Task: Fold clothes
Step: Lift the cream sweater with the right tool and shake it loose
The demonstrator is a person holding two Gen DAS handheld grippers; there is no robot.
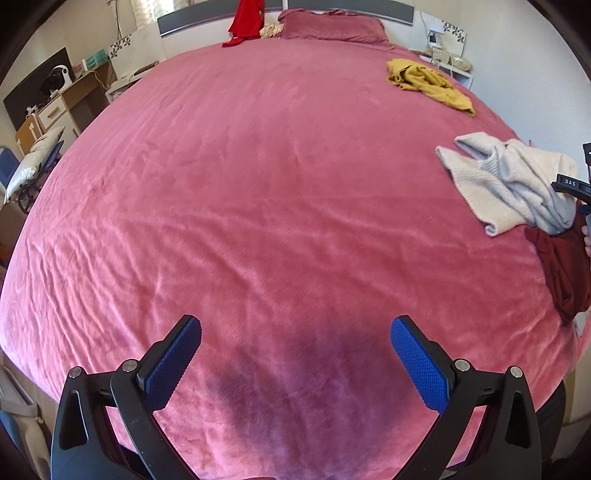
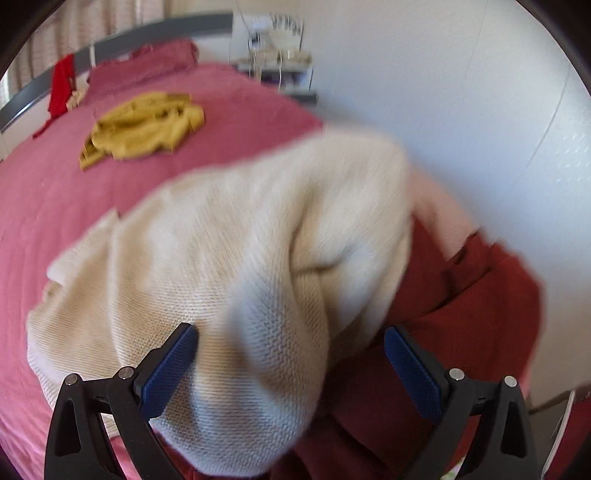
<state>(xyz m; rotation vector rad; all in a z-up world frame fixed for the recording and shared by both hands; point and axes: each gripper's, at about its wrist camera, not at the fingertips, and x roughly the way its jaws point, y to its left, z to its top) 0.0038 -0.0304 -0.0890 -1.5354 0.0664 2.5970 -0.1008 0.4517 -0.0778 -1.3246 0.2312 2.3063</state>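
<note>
While a crumpled mustard-yellow garment (image 1: 430,83) lies well apart near the bed's far right side and a bright red garment (image 1: 245,20) hangs at the grey headboard (image 1: 351,9) beside a pink pillow (image 1: 332,26), the wide pink plush bedspread (image 1: 258,192) stretches bare below the left gripper (image 1: 295,363), whose blue-padded fingers (image 1: 173,365) stand wide apart over nothing. At the bed's right edge a cream knitted sweater (image 2: 229,258) lies bunched partly on top of a dark red garment (image 2: 461,314). The right gripper (image 2: 290,373) has its fingers (image 2: 168,373) spread apart, a fold of the sweater bulging between them; the left pad touches the knit, the right pad sits over the dark red cloth.
</note>
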